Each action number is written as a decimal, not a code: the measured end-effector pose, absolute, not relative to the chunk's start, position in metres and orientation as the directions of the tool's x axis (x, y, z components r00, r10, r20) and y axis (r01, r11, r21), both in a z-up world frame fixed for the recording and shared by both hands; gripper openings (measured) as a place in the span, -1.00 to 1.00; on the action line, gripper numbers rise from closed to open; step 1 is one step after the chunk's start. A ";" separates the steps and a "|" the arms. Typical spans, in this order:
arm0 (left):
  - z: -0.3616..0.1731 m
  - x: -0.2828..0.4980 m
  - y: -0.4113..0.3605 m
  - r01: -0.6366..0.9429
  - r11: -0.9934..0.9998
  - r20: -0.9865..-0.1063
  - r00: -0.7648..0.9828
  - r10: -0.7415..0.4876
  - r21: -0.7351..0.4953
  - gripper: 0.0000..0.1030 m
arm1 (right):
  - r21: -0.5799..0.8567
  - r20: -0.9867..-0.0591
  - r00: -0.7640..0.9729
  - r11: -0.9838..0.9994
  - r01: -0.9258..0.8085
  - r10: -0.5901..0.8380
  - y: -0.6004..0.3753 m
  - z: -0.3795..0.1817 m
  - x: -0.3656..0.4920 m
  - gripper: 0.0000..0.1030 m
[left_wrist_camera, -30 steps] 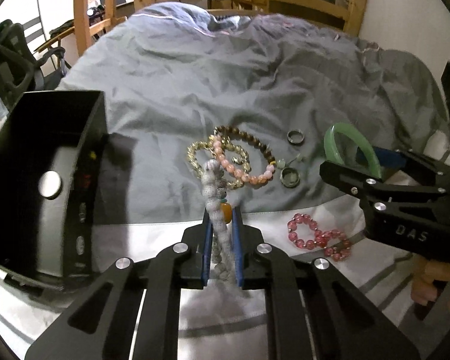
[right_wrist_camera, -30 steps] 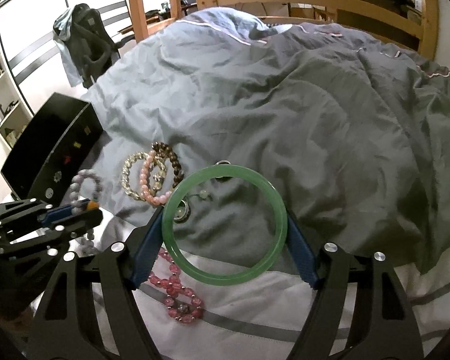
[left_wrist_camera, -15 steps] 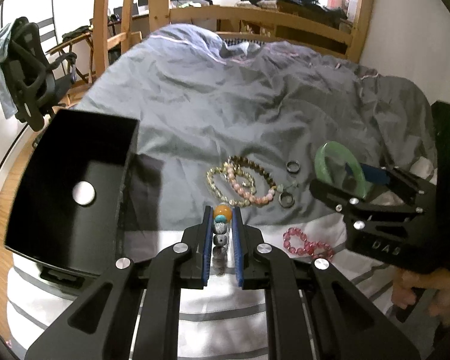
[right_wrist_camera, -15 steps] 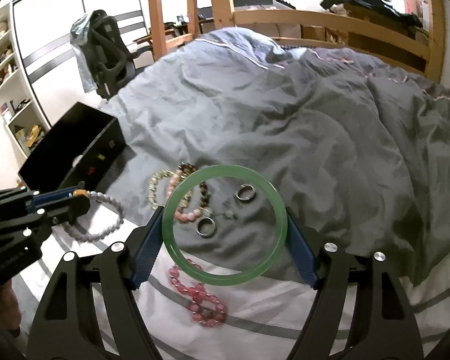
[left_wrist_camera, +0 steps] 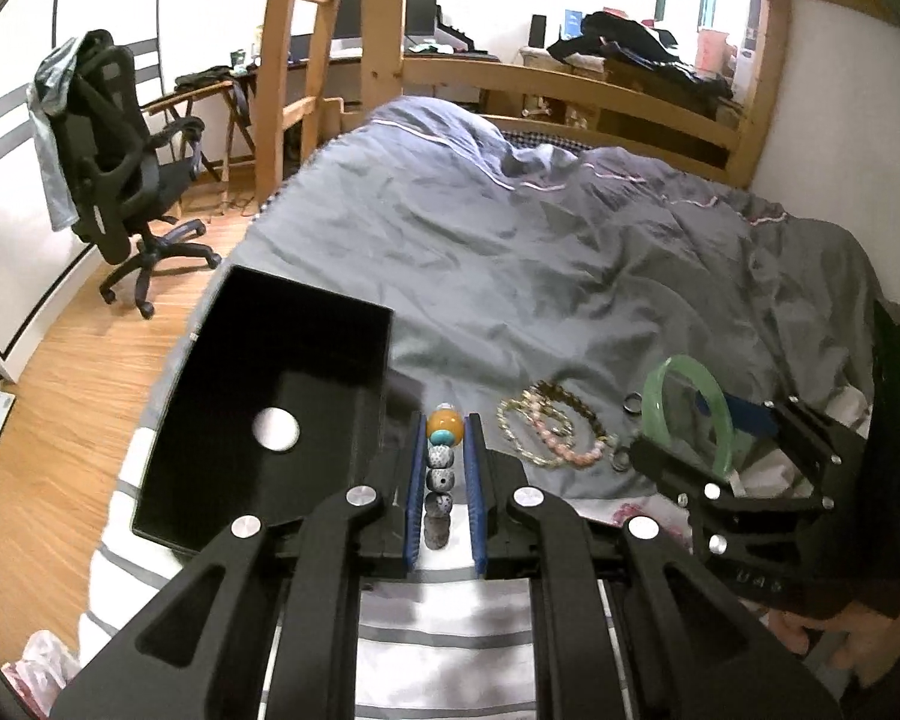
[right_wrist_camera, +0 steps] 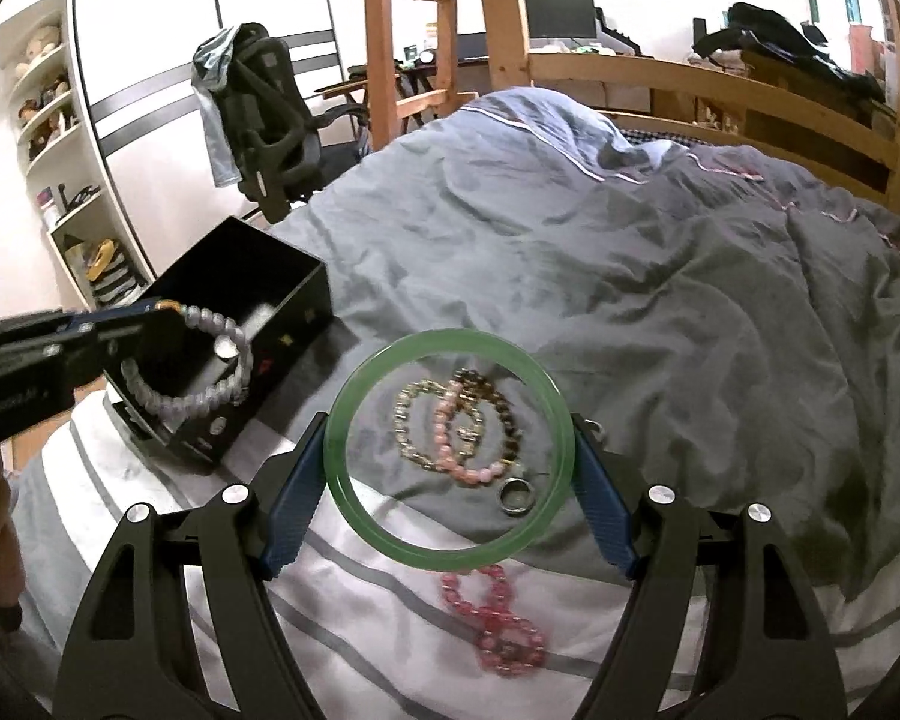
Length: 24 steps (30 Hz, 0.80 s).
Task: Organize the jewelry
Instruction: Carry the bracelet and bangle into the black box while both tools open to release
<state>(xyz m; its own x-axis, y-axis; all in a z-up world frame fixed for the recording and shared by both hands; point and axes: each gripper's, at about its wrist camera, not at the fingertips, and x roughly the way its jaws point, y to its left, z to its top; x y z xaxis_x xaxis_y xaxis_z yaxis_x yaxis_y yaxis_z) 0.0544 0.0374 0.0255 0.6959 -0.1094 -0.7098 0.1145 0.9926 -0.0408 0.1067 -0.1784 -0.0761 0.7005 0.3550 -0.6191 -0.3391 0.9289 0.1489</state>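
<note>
The black box holds one round silver piece, its near corner hidden behind the left gripper clamped on a grey bead bracelet, while the right gripper clamps a green bangle

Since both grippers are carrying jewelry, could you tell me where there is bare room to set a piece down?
The black box is bare inside apart from a round silver disc. The grey duvet beyond the tangled beaded bracelets is bare up to the wooden bed rail. It is crowded between the box and the red bead bracelet, where the silver ring also lies.

A black office chair draped with cloth stands on the wood floor beside a wooden ladder.
</note>
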 end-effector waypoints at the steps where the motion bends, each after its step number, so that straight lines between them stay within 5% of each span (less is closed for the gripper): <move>1: 0.028 0.054 0.041 0.110 0.993 -0.706 0.700 -0.107 -0.041 -0.77 | 0.140 -0.621 0.700 0.929 -0.344 0.353 -0.173 -0.075 0.106 0.45; 24: 0.011 0.085 0.172 -0.043 0.977 -0.749 0.649 -0.132 -0.209 -0.77 | 0.079 -0.665 0.609 0.851 -0.519 0.433 -0.013 -0.068 0.126 0.45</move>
